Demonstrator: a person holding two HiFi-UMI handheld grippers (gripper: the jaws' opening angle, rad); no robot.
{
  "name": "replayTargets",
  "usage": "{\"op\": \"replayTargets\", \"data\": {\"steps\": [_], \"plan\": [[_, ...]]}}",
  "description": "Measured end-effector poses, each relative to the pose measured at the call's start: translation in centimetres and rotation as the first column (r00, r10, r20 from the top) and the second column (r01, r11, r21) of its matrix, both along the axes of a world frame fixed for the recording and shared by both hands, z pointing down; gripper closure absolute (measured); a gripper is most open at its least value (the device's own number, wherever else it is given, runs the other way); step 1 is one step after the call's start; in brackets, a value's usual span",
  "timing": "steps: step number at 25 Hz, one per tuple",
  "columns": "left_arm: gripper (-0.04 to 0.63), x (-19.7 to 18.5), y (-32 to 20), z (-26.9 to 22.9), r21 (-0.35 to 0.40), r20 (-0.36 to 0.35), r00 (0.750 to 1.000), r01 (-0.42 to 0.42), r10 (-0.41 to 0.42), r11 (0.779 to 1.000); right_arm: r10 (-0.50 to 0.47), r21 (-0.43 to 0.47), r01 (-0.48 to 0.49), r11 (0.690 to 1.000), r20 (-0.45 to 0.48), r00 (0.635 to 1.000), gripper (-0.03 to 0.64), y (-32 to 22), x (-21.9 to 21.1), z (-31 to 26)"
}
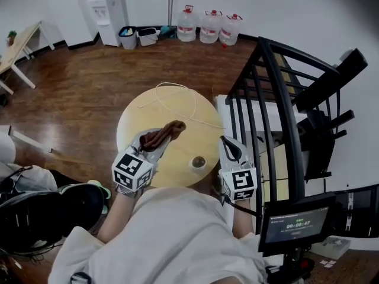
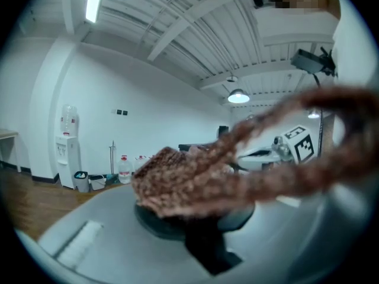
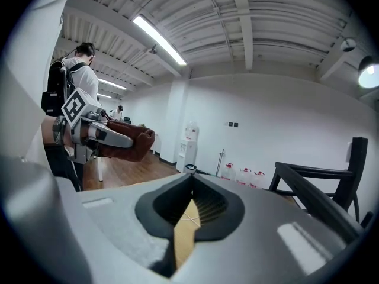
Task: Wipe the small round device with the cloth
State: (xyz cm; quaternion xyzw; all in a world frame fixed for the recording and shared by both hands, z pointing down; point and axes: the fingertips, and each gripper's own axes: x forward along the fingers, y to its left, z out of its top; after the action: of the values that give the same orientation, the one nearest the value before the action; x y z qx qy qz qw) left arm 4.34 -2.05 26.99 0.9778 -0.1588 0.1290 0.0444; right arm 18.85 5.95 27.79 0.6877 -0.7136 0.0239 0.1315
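Note:
The small round device (image 1: 198, 162) sits on the round wooden table (image 1: 177, 158) near its front edge, between my two grippers. My left gripper (image 1: 163, 136) is shut on a brown cloth (image 1: 167, 132), held above the table's left half; in the left gripper view the brown cloth (image 2: 195, 176) bunches over the jaws. My right gripper (image 1: 232, 148) hovers at the table's right edge, shut with nothing between its jaws. In the right gripper view my right gripper (image 3: 190, 189) has its tips meeting, and the left gripper with the cloth (image 3: 127, 141) shows at the left.
A thin white cable (image 1: 177, 102) loops across the table's far half. A black metal railing (image 1: 278, 99) stands close on the right. Water bottles (image 1: 208, 27) and a dispenser (image 1: 109, 13) line the far wall. A screen (image 1: 296, 223) sits at lower right.

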Motion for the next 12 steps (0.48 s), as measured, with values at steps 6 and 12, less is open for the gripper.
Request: {"op": "replayTargets", "data": {"steps": [6,12], "plan": [[0.512,-1.0,-0.5,-0.6,-0.008,-0.044,0.999,-0.002,0.001,1.000,0.032,0.018,-0.032,0.999,-0.008,0.999,0.614,-0.2,-1.2,-0.5],[0.512,-2.7,1.1,-0.5,-0.053,-0.046,0.999,-0.023,0.021,0.998,0.054,-0.012,-0.054,0.998,-0.006,0.999,0.614,1.4,-2.9,-1.1]]}}
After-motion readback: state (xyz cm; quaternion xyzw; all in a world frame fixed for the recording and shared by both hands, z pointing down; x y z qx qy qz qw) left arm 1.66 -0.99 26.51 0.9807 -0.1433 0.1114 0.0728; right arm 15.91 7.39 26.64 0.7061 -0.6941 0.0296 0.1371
